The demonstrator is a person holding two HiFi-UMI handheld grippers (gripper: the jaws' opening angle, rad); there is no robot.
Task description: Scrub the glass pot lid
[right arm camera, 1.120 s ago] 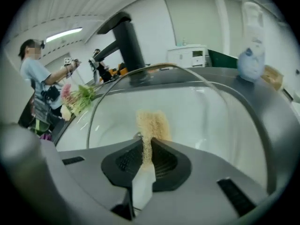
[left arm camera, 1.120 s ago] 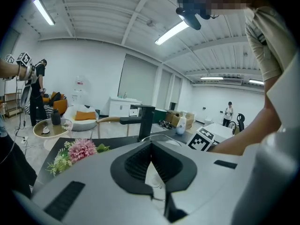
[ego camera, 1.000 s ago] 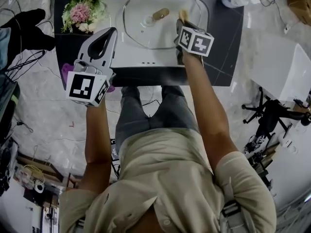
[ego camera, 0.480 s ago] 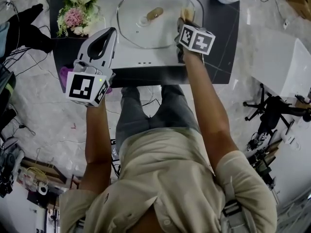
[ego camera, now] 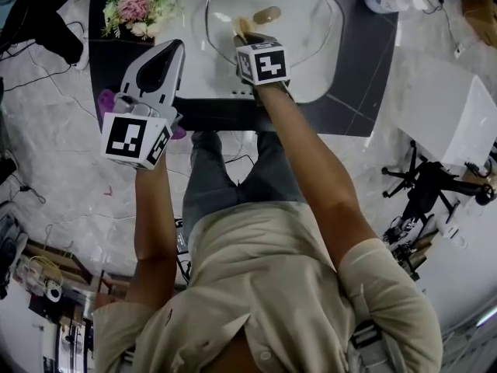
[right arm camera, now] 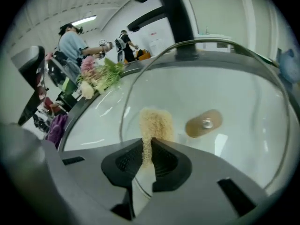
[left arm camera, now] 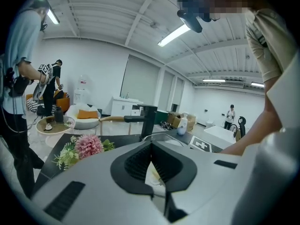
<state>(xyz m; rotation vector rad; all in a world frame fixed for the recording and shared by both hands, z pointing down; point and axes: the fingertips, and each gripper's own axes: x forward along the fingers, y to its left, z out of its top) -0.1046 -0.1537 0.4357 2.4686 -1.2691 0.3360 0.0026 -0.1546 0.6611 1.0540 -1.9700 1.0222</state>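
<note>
The round glass pot lid (ego camera: 307, 29) with a tan knob (right arm camera: 204, 122) lies in the white sink (ego camera: 198, 80) set into the dark surface (ego camera: 361, 92). The right hand-held gripper (right arm camera: 146, 143) is clenched on a tan fibrous scrub pad (right arm camera: 156, 121), which rests on the glass left of the knob. The left hand-held gripper (left arm camera: 151, 144) is closed and empty, well apart, near pink flowers (ego camera: 140, 6). Its cube bears only a black-and-white square marker.
</note>
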